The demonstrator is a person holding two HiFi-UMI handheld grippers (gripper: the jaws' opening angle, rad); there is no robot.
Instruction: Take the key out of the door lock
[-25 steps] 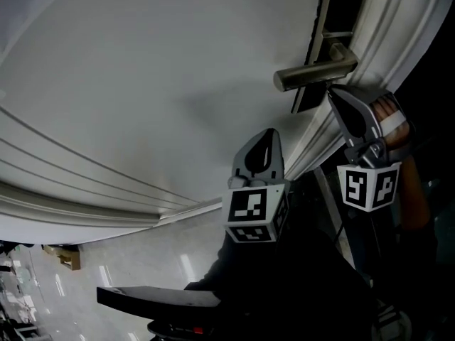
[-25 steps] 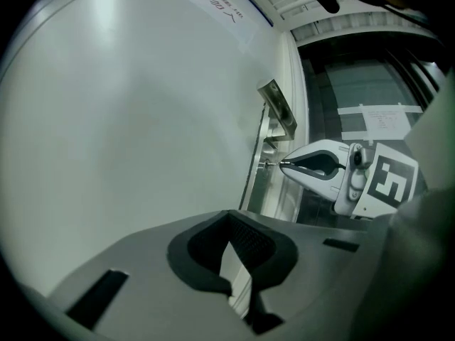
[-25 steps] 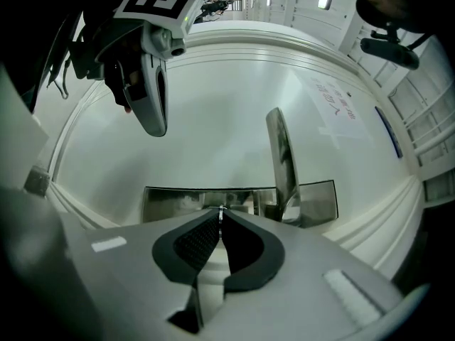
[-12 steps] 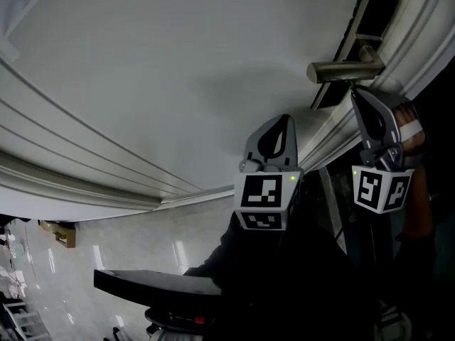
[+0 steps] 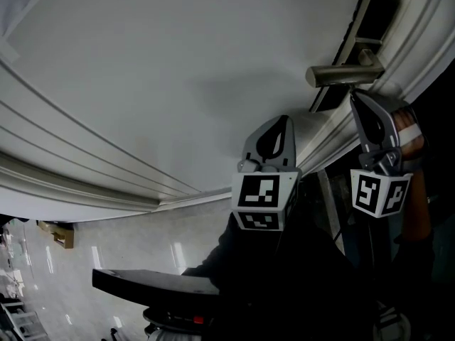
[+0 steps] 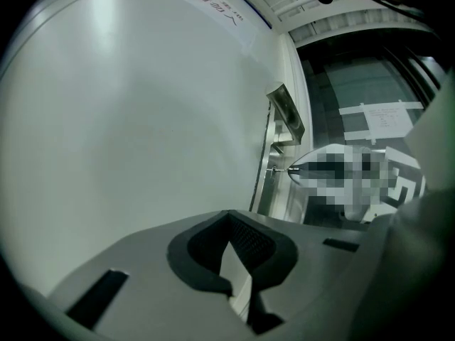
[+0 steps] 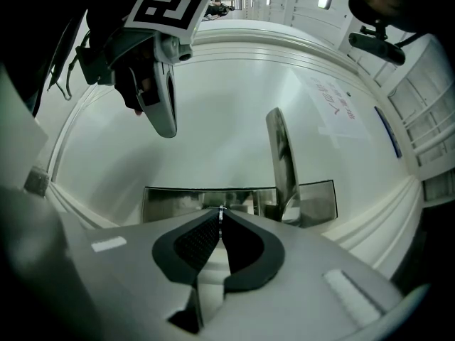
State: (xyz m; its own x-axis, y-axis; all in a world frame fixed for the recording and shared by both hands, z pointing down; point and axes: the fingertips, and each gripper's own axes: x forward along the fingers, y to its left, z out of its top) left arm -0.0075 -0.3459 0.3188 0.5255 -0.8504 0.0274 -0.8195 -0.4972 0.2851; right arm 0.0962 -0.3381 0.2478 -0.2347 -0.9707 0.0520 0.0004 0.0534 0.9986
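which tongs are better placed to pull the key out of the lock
Right. The right tongs are closed on the key at the lock plate; the left tongs are shut on nothing, away from the lock.

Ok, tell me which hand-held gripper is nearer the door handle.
Right. The right hand-held gripper, shut on the key, sits just below the door handle. The left hand-held gripper hangs well off to the side, over the plain door panel.

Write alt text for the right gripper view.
The right gripper is shut on the thin key at the metal lock plate of a white door. The lever handle rises beside it; the left gripper hangs at upper left.
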